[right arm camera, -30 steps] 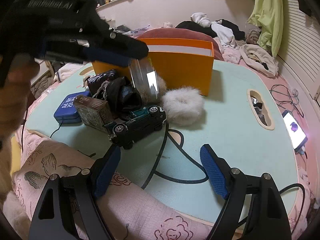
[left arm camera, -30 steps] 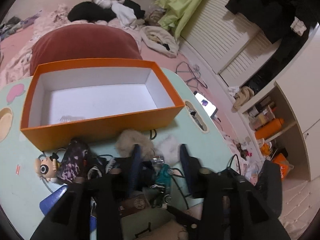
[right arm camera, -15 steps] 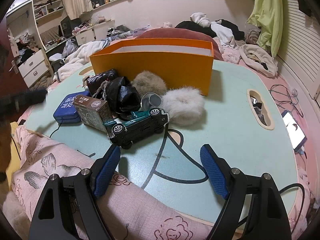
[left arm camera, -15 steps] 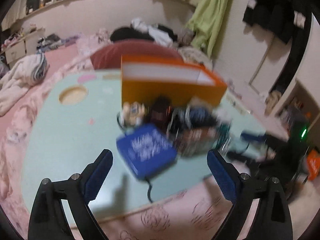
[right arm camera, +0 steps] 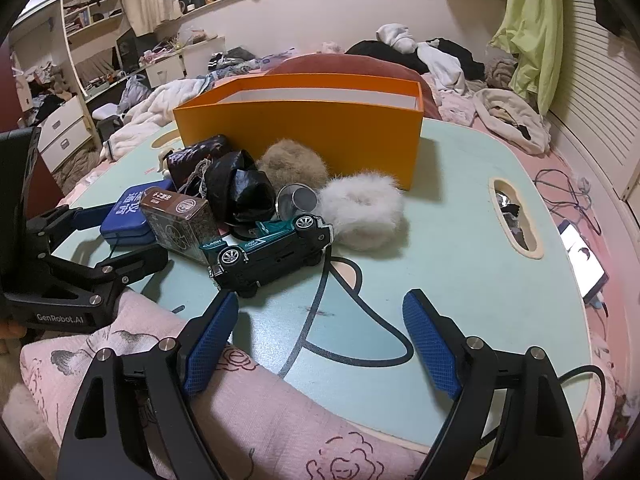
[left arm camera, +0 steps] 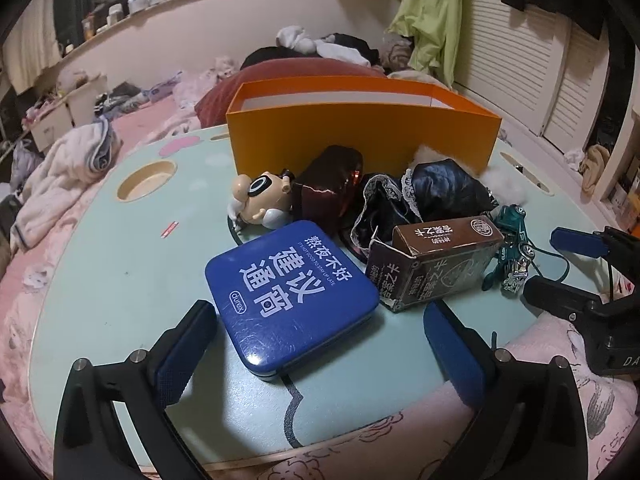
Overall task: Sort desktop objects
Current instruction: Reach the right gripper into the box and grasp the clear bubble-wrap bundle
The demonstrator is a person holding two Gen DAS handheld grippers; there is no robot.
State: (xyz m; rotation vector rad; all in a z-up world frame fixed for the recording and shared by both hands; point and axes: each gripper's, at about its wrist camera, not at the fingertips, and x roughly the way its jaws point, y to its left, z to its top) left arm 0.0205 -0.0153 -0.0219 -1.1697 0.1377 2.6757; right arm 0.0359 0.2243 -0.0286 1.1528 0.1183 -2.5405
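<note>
My left gripper (left arm camera: pixel 316 312) hangs low over the table's near edge, its jaws opening wide. The blue tin (left arm camera: pixel 288 292) lies between its fingertips, untouched. Behind the tin lie a brown carton (left arm camera: pixel 436 260), a figurine (left arm camera: pixel 260 200), a dark pouch (left arm camera: pixel 328 188) and black fabric (left arm camera: pixel 440 192). The orange box (left arm camera: pixel 360 136) stands behind the pile. My right gripper (right arm camera: pixel 320 304) is open and empty, just short of the green toy car (right arm camera: pixel 272 248). A silver round tin (right arm camera: pixel 298 200) rests between the tan puff (right arm camera: pixel 292 164) and the white puff (right arm camera: pixel 360 208).
The mint table (left arm camera: pixel 100 260) has oval cut-outs at its sides. A pink flowered quilt (right arm camera: pixel 260 412) lies under both grippers. The left gripper (right arm camera: pixel 136 232) sits close to the right one's left side. A lit phone (right arm camera: pixel 580 256) lies off the table's right edge.
My left gripper swung back from above the pile and down to the near edge, its jaws spreading wide. The silver tin seen under it now lies in the pile. The right gripper kept still.
</note>
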